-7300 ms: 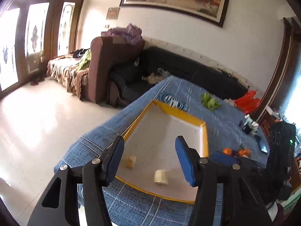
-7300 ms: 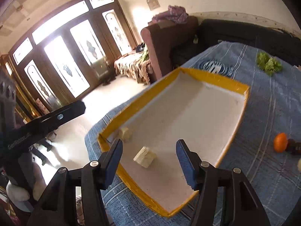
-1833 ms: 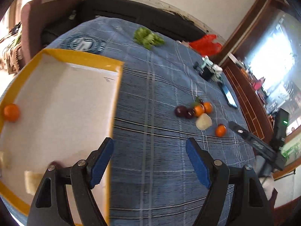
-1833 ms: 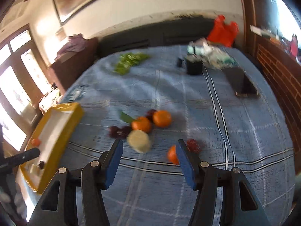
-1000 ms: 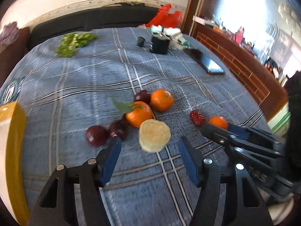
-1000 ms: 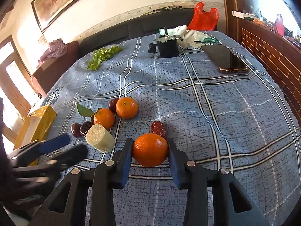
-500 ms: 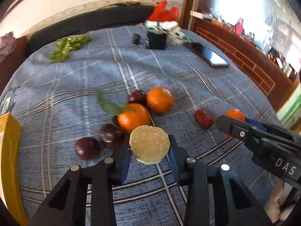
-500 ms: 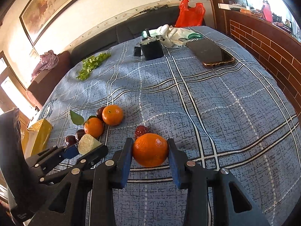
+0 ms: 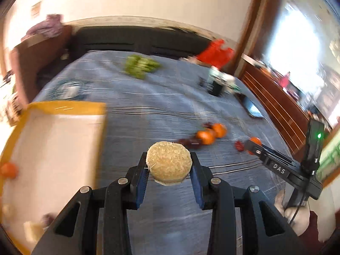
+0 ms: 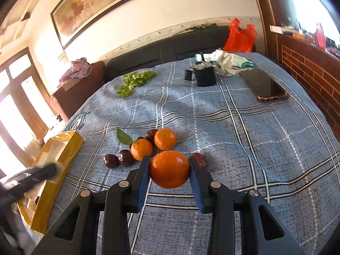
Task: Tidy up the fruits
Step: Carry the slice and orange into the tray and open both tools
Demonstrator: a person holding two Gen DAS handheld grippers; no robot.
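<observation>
Left gripper (image 9: pixel 169 167) jaws clamp a pale fibrous round (image 9: pixel 169 162); right gripper (image 10: pixel 169 170) jaws grip an orange (image 10: pixel 169 169).

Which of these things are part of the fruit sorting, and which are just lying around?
Part of the job: orange in right gripper, pale round chunk in left gripper, yellow tray, loose oranges, plums.

Just lying about: phone, greens, red bag.

The left gripper (image 9: pixel 169 165) is clamped tight, raised off the table; the right gripper (image 10: pixel 169 169) is clamped too. Both point forward.
</observation>
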